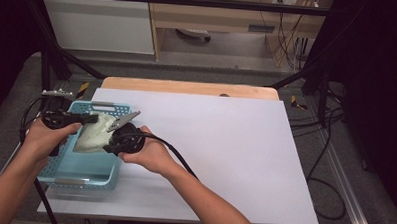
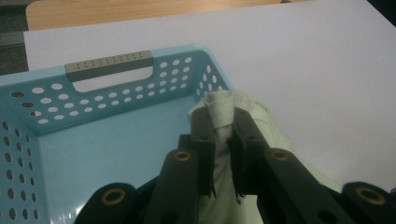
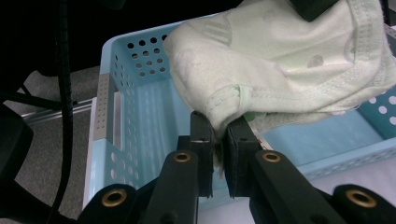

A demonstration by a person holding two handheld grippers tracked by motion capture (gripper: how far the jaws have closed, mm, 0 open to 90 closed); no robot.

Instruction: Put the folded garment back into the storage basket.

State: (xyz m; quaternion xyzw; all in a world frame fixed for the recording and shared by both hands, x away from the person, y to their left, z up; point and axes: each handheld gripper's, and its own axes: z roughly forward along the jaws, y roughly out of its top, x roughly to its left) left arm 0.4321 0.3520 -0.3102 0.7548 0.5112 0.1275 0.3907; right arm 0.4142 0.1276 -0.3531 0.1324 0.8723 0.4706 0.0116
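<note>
Pale-green cloth pinched by both tongs: left, right | over blue basket

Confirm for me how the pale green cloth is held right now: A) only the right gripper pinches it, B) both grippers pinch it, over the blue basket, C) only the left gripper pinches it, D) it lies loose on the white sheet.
B: the left gripper has its jaws shut on a fold of the cloth, the right gripper is clamped on its stitched hem, and the basket sits under both.
</note>
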